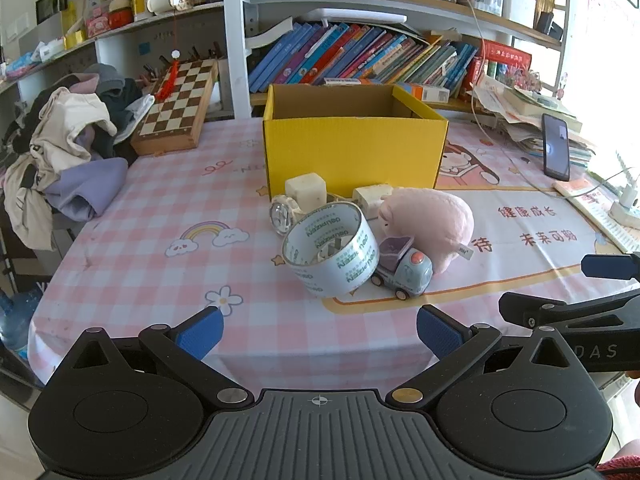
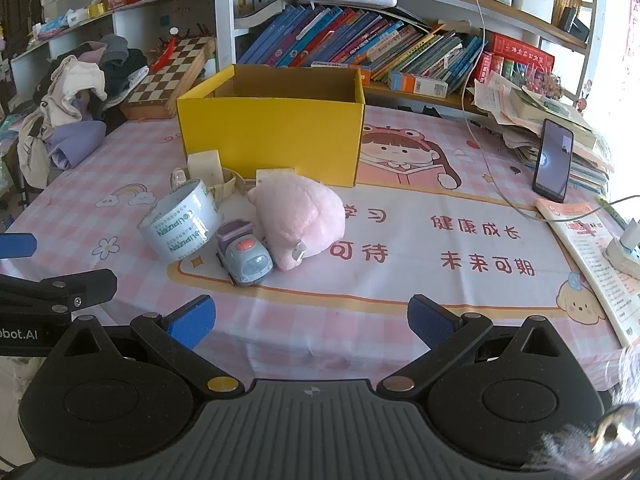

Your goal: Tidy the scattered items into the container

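Yellow cardboard box (image 1: 354,148) sits open-topped mid-table; we cannot see its floor. Just before it cluster the tape roll (image 1: 331,249) on its edge, bore toward us, the toy truck (image 2: 244,258) nose-first to the near edge, and the pink plush (image 2: 298,218) touching it. Both our tongs — left gripper (image 1: 320,330), right gripper (image 2: 311,322) — gape wide, empty. Only the right view shows the cartoon girl (image 2: 404,152).
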Demonstrator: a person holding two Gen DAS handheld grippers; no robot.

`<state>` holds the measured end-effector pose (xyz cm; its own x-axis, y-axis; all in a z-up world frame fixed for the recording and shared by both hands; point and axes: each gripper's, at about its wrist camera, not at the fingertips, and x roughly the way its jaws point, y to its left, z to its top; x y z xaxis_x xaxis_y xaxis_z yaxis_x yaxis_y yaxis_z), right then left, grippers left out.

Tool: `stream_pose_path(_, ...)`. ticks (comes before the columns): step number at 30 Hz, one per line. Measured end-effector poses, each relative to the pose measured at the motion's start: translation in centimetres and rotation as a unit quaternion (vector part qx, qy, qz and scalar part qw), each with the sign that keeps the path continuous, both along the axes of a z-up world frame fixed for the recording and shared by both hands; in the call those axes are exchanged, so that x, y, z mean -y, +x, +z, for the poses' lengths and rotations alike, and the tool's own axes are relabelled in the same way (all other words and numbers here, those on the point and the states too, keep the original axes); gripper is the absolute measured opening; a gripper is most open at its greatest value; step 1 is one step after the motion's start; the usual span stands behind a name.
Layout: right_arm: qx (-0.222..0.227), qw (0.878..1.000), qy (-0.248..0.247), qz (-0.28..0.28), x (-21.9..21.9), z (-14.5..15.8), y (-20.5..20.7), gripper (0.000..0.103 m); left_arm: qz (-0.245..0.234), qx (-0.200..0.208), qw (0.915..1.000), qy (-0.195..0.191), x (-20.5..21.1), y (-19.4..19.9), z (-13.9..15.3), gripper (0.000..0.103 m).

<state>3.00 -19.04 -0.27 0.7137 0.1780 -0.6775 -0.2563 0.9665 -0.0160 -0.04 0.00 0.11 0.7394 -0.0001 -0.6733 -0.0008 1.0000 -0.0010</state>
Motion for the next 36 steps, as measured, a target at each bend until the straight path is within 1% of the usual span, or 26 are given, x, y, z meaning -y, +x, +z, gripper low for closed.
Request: stream_pose_path(36,0.001,1.0,-0.002,0.004,-0.18,0.01,-0.02,0.103,0.003,-0.005,1.0,0.004,0.13,0.15,0.27,0.103)
